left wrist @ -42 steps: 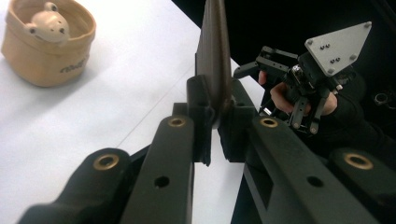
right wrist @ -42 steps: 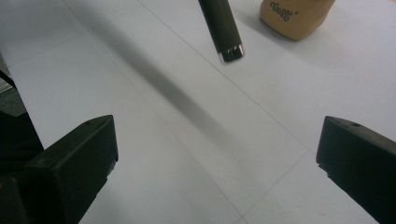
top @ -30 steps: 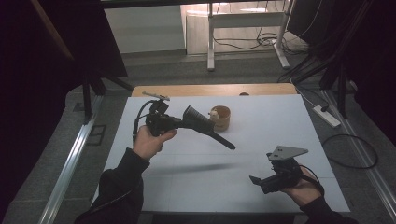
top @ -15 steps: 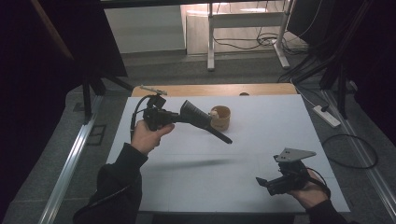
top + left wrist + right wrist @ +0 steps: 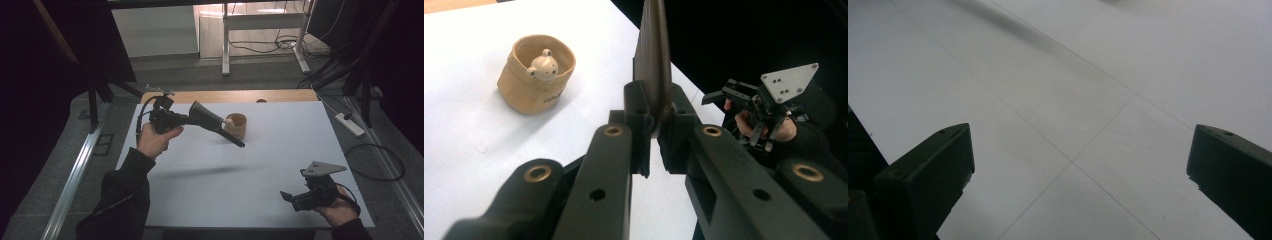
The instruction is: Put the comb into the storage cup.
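My left gripper (image 5: 219, 127) hovers over the far left of the white table (image 5: 280, 150), shut on a dark thin flat tool (image 5: 234, 139). The tool's tip points right, just in front of a tan cup (image 5: 237, 125). In the left gripper view the jaws (image 5: 654, 127) clamp the tool (image 5: 652, 55) edge-on, and the cup (image 5: 535, 80) holds a small bear figure (image 5: 543, 66). My right gripper (image 5: 289, 196) is low at the near right corner, open, nothing between its jaws (image 5: 1080, 165). It also appears in the left gripper view (image 5: 729, 95).
A wooden strip (image 5: 225, 96) runs along the table's far edge. On the floor to the right lie a power strip (image 5: 350, 125) and cables (image 5: 375, 162). A metal rail (image 5: 75, 175) runs along the left. White table frame legs (image 5: 226, 45) stand beyond.
My right gripper has slid a little to the right, toward the near right corner. The left gripper and its tool have barely moved.
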Action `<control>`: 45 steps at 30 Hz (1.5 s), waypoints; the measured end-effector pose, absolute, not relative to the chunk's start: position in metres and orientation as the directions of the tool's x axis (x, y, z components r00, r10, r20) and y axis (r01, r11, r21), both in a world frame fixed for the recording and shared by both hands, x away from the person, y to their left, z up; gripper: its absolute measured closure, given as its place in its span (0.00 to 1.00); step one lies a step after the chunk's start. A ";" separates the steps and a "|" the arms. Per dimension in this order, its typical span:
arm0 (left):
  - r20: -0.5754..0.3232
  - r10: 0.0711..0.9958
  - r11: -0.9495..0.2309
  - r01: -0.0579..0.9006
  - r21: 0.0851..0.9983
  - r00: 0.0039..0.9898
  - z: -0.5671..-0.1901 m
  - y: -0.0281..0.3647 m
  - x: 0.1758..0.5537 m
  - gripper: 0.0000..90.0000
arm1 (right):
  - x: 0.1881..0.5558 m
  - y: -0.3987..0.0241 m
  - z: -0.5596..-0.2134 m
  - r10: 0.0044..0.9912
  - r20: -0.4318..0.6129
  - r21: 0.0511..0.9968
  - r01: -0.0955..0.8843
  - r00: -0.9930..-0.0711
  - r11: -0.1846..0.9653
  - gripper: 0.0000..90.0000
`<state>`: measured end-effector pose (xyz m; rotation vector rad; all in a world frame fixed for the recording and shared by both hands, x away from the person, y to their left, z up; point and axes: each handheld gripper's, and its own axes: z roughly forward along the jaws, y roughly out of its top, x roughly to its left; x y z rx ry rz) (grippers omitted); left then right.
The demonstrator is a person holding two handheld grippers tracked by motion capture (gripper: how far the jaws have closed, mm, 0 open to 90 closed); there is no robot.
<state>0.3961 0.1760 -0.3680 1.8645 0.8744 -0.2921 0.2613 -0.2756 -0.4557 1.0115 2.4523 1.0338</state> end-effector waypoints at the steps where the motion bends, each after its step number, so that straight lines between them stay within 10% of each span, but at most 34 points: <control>1: -0.553 0.439 -0.224 0.683 0.696 0.708 -0.367 0.176 0.397 0.92 | 0.261 -0.277 -0.456 0.707 0.003 0.716 0.495 -0.707 0.492 0.00; 45: -0.524 0.511 -0.206 0.689 0.695 0.681 -0.341 0.184 0.427 0.92 | 0.241 -0.315 -0.455 0.830 0.009 0.673 0.617 -0.558 0.408 0.00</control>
